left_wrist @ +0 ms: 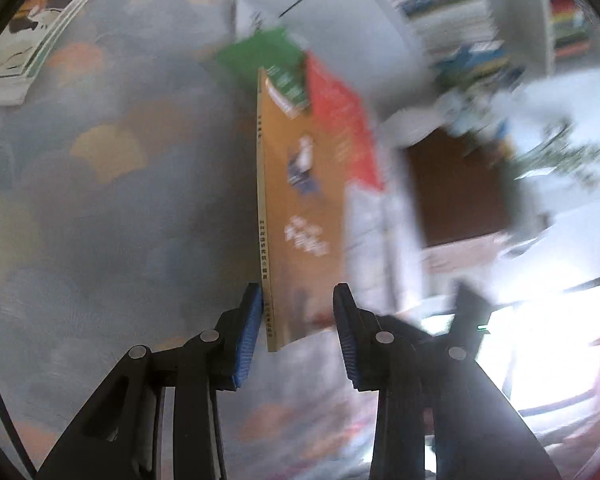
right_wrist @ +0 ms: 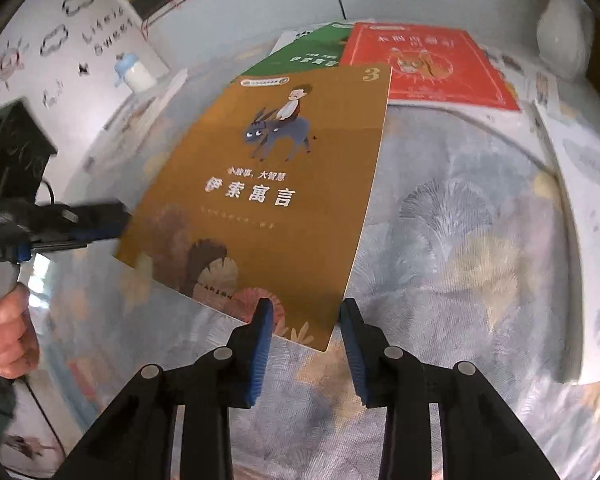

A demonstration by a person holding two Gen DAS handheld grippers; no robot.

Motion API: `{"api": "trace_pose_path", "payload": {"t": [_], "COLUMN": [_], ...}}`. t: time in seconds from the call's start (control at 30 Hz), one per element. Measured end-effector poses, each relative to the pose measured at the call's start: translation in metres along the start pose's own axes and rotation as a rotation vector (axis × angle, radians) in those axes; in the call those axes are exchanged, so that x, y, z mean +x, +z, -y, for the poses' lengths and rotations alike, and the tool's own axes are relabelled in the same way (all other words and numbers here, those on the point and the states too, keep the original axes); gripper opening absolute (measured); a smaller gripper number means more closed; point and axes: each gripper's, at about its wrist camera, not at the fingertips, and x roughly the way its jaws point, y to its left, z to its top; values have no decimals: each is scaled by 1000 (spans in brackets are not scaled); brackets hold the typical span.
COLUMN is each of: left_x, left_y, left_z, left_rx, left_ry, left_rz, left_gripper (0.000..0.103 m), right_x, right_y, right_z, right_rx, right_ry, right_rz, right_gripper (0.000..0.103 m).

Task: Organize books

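One brown book [right_wrist: 272, 184], with a boy riding a grey donkey, white title lettering and a "3" in its far right corner, hangs tilted above the cloth. The left tool [left_wrist: 296, 316] is clenched on its left edge, with a hand [right_wrist: 8, 332] on that tool's handle. The right tool [right_wrist: 304, 336] is released, pads apart around the book's near corner. Beyond lie a green book [right_wrist: 308, 54] and a red book [right_wrist: 424, 66], flat and overlapping. A blurred white shelf [left_wrist: 512, 12] holds rows of books. The cloth [right_wrist: 460, 240] is blue-grey with fan patterns. The white wall [right_wrist: 60, 40] at far left bears doodles.
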Motion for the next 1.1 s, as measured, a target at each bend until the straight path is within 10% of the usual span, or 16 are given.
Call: {"api": "trace_pose_path", "payload": {"t": [0.43, 0.67, 0.83, 1.1], "left_x": [38, 40, 40, 42], "left_y": [-4, -3, 7, 9], "left_z": [-23, -7, 0, 4], "left_rx": [-60, -121, -177, -207], "left_ry": [202, -20, -182, -245], "left_rz": [9, 32, 23, 1], "left_gripper": [15, 15, 15, 15], "right_x": [1, -2, 1, 13], "right_y": [-1, 2, -8, -24], "right_z": [14, 40, 86, 112], "right_rx": [37, 136, 395, 620], "right_ry": [102, 193, 447, 708], "right_rz": [-3, -35, -92, -42], "right_gripper": [34, 35, 47, 53]}}
